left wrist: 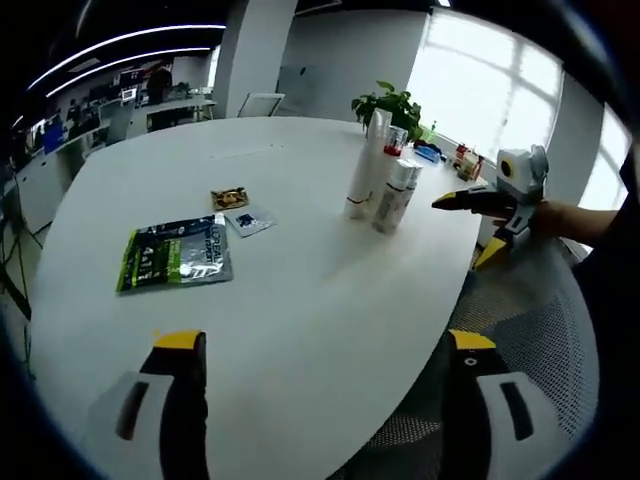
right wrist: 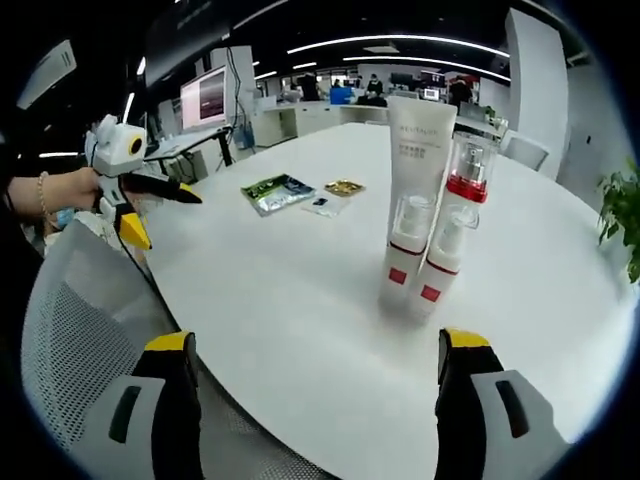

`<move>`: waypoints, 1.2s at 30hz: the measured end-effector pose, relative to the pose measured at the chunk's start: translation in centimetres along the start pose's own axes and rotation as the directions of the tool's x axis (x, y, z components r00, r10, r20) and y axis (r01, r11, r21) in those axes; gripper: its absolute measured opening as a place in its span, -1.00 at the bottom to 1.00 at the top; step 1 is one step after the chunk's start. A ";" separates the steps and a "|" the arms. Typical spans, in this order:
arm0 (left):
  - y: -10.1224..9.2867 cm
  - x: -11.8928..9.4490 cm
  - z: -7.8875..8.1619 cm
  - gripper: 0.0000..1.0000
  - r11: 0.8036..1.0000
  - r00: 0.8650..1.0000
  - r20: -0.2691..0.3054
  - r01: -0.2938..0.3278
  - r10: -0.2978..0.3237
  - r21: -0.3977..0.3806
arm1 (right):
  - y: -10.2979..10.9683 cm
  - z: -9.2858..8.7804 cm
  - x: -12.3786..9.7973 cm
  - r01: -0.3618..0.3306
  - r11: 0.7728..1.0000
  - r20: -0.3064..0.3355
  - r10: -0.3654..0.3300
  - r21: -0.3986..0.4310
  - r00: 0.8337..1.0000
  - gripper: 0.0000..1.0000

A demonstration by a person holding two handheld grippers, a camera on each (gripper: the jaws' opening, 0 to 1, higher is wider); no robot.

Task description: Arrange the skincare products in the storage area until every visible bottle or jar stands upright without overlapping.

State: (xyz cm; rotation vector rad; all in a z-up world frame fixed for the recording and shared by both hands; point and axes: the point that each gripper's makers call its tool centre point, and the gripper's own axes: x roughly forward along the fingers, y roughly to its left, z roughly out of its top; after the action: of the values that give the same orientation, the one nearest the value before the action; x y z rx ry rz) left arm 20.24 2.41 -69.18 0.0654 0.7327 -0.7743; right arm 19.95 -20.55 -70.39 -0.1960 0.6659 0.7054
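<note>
**Skincare bottles upright on the white table, both grippers apart from them**

The skincare bottles (right wrist: 425, 200) stood upright in a tight group on the round white table (right wrist: 300, 300), touching one another. In the right gripper view, they were ahead of the right gripper (right wrist: 315, 350), between its jaws' lines but not touched; the jaws were spread wide and held nothing. The left gripper (left wrist: 320, 350) was also spread and empty, well apart from the bottles (left wrist: 382, 180), which stood far ahead to its right. Flat sachets (left wrist: 178, 255) lay on the table, near the left side. A mesh chair (right wrist: 80, 330) was beside the table edge.
</note>
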 end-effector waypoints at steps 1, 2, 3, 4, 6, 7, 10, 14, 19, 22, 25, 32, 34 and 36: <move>0.2 0.0 0.1 0.84 1.000 1.000 -0.002 0.000 0.000 0.005 | 0.0 0.0 0.0 0.000 1.000 -0.001 0.000 -0.001 1.000 0.99; 0.4 0.1 0.4 0.84 1.000 1.000 -0.007 0.000 0.000 0.012 | 0.1 0.0 0.0 0.001 1.000 -0.002 -0.001 -0.001 1.000 0.99; 0.6 0.1 0.5 0.84 1.000 1.000 -0.011 -0.001 0.001 0.018 | 0.1 -0.1 0.0 0.002 1.000 -0.003 -0.002 -0.001 1.000 0.99; 0.9 0.2 0.6 0.83 1.000 1.000 -0.018 -0.001 0.001 0.028 | 0.1 -0.1 0.0 0.001 1.000 -0.004 -0.001 -0.001 1.000 0.99; 1.7 0.2 0.8 0.82 0.999 1.000 -0.029 0.003 -0.002 0.045 | 0.1 -0.1 0.0 -0.001 1.000 -0.004 0.001 0.002 1.000 0.99; 1.9 0.3 0.9 0.82 0.998 0.999 -0.036 0.008 -0.006 0.055 | 0.1 -0.1 0.0 -0.001 1.000 -0.003 0.001 0.004 1.000 0.99; 2.9 0.4 1.1 0.81 0.997 0.998 -0.056 0.012 -0.008 0.083 | -0.1 -0.1 0.0 0.003 1.000 -0.005 -0.002 0.009 1.000 0.99; 4.0 0.7 1.3 0.80 0.991 0.995 -0.098 0.025 -0.012 0.135 | -0.2 -0.1 0.0 0.008 1.000 -0.005 -0.008 0.019 1.000 0.99; 5.2 1.2 2.2 0.77 0.983 0.992 -0.119 0.063 -0.043 0.173 | -0.3 -0.3 -0.1 0.017 1.000 -0.015 -0.016 0.023 1.000 0.96; 6.3 1.6 2.2 0.77 0.973 0.986 -0.161 0.077 -0.042 0.218 | -0.2 -0.3 -0.2 0.021 0.999 -0.014 -0.021 0.025 1.000 0.96; 7.1 1.8 2.5 0.75 0.966 0.984 -0.173 0.083 -0.041 0.245 | -0.3 -0.3 -0.3 0.025 0.999 -0.014 -0.024 0.032 1.000 0.96; 10.2 2.7 3.4 0.73 0.943 0.975 -0.224 0.087 -0.014 0.320 | -0.2 -0.3 -0.4 0.028 0.998 -0.019 -0.028 0.049 0.999 0.96; 10.8 2.9 3.7 0.72 0.936 0.970 -0.241 0.091 -0.007 0.340 | -0.3 -0.5 -0.3 0.032 0.998 -0.029 -0.030 0.051 0.999 0.94; 11.1 3.1 4.0 0.71 0.926 0.967 -0.254 0.103 -0.008 0.363 | -0.2 -0.5 -0.3 0.029 0.998 -0.030 -0.027 0.050 0.999 0.95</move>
State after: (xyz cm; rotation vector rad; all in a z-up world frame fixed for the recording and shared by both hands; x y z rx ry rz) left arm 31.35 7.34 -70.41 0.4980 0.8173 -0.9654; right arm 19.68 -21.06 -70.56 -0.1690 0.7075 0.6591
